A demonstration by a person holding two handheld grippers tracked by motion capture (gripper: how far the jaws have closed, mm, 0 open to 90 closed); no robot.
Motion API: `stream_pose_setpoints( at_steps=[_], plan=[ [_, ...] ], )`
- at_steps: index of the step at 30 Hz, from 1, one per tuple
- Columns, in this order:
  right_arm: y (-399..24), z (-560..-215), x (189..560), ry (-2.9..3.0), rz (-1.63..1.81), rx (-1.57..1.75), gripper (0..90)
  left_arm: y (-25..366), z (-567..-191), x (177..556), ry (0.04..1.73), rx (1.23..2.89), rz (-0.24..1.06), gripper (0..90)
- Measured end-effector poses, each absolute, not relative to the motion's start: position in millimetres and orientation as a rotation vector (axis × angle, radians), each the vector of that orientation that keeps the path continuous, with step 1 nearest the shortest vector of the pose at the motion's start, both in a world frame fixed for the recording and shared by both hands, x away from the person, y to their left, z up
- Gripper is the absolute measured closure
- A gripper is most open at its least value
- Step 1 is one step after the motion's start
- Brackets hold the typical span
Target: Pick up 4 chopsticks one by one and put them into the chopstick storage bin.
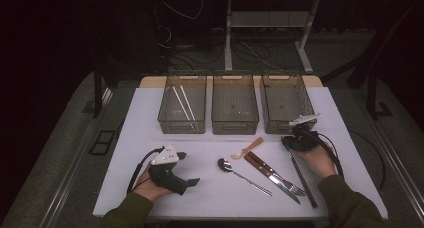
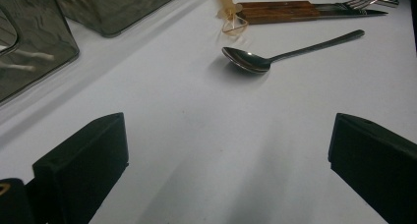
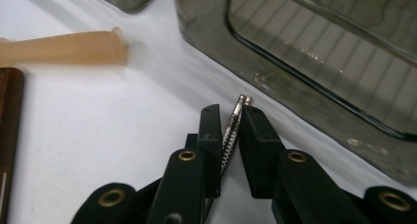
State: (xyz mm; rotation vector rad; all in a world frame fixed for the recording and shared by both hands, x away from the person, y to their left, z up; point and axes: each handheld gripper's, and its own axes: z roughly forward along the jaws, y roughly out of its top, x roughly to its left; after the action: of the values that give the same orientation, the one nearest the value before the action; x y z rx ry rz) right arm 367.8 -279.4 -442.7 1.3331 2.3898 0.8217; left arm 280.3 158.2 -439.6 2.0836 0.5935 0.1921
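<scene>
Chopsticks, metal pair [image 3: 235, 126]: pinched at their far tips between the narrow fingers of the right gripper [image 3: 231, 130], lying along the right side of the bench [image 1: 200, 198], just short of the right bin [image 1: 286, 105]. Left gripper [image 1: 172, 170]: fingers wide, nothing between, resting at the near left. Unsorted, judged: steel spoon [image 1: 240, 174], wood-handled knife [image 1: 272, 174] and fork [image 1: 278, 174], tan plastic spoon [image 1: 248, 148]. Sorted: white chopsticks [image 1: 182, 102] in the left bin [image 1: 181, 124]; middle bin [image 1: 235, 123] bare. Right gripper view alone shows the ridged chopstick tips clamped; high view alone shows the three bins' contents.
</scene>
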Motion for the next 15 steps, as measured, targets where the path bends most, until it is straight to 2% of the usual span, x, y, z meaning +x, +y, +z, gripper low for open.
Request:
stream_pose_setpoints(
  at_steps=[15],
  plan=[
    [-262.3,-442.5,369.2,2.458,0.824,1.198,80.5,157.7,-440.1,280.3,0.597,2.090,0.187,0.4]
  ],
)
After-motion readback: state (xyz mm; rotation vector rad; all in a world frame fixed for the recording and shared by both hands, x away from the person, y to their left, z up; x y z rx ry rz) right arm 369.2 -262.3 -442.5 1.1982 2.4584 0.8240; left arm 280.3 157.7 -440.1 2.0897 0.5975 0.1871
